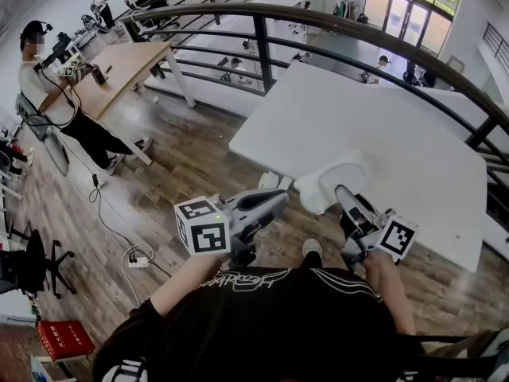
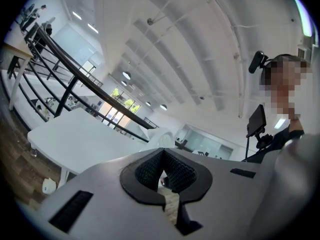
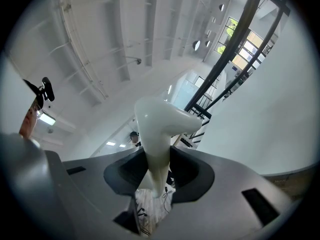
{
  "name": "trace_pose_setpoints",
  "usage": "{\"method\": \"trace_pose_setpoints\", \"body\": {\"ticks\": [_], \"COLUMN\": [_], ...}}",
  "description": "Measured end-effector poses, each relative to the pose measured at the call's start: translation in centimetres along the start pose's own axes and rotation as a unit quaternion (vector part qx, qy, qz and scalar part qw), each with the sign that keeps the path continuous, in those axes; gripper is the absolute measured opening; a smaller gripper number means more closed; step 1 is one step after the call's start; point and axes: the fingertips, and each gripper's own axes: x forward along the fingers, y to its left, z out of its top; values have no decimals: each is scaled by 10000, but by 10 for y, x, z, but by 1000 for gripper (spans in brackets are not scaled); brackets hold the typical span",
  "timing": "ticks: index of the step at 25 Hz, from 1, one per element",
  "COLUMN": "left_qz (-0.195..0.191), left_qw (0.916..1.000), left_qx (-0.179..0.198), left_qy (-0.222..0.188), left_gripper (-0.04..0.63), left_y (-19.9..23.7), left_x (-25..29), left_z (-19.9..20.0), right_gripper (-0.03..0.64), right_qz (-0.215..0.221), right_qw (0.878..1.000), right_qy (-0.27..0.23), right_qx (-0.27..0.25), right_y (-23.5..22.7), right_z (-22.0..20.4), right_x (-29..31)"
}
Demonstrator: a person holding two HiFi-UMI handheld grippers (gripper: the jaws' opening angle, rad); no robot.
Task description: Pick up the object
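The object is a smooth white piece with a narrow stem and a wide bent head (image 3: 160, 129). In the right gripper view its stem runs down between the black pads of my right gripper (image 3: 157, 171), which is shut on it. The head view shows the white object (image 1: 338, 183) held up before the near edge of the white table (image 1: 374, 126), at the tip of the right gripper (image 1: 345, 193). My left gripper (image 1: 278, 199) hangs to its left over the wooden floor. Its jaws (image 2: 164, 176) are shut with nothing between them.
A dark curved railing (image 1: 262, 22) runs behind the white table. At far left a person (image 1: 48, 86) stands by a wooden table (image 1: 131, 58). On the floor lie a power strip (image 1: 139, 261) with cable, an office chair (image 1: 32, 263) and a red box (image 1: 64, 339).
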Motion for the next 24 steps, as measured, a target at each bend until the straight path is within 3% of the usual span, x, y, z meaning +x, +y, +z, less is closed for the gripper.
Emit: {"method": "trace_pose_setpoints", "body": {"ticks": [24], "left_qz": [-143], "left_qw": [9998], "left_qx": [-151], "left_qy": [43], "left_gripper": [8], "left_y": [11], "left_x": [5], "left_z": [-2], "right_gripper": [129], "right_qz": [-175], "right_qw": [9998], "right_qy": [29], "right_qx": [104], "right_y": [-4], "right_z": [-3], "right_x": [1]}}
